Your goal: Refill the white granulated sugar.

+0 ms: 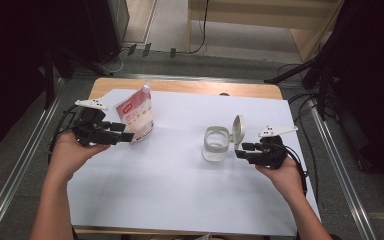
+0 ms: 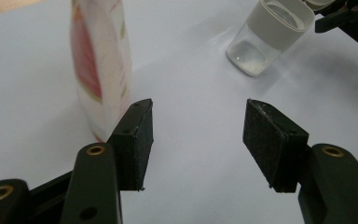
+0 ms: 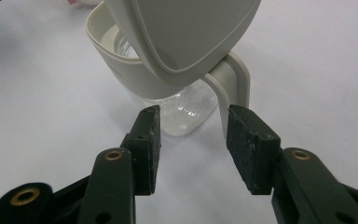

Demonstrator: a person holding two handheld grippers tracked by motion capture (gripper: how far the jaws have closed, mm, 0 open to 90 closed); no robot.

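A red and white stand-up pouch (image 1: 136,114) stands at the back left of the white sheet. My left gripper (image 1: 128,136) is open right beside its lower edge. In the left gripper view the pouch (image 2: 100,65) rises just past the left jaw, and nothing lies between the pads (image 2: 137,135). A clear jar (image 1: 215,144) with a white collar stands right of centre, its flip lid (image 1: 238,128) hinged upright. My right gripper (image 1: 241,148) is open just to its right. In the right gripper view the jar (image 3: 186,109) and lid (image 3: 186,32) are just beyond the open tips (image 3: 193,140).
A white sheet (image 1: 170,185) covers most of the wooden table (image 1: 190,89). Metal rails run along both sides of the table, with cables and dark stands on the floor beyond. In the left gripper view the jar (image 2: 270,32) shows far off, with the right gripper (image 2: 345,18) behind it.
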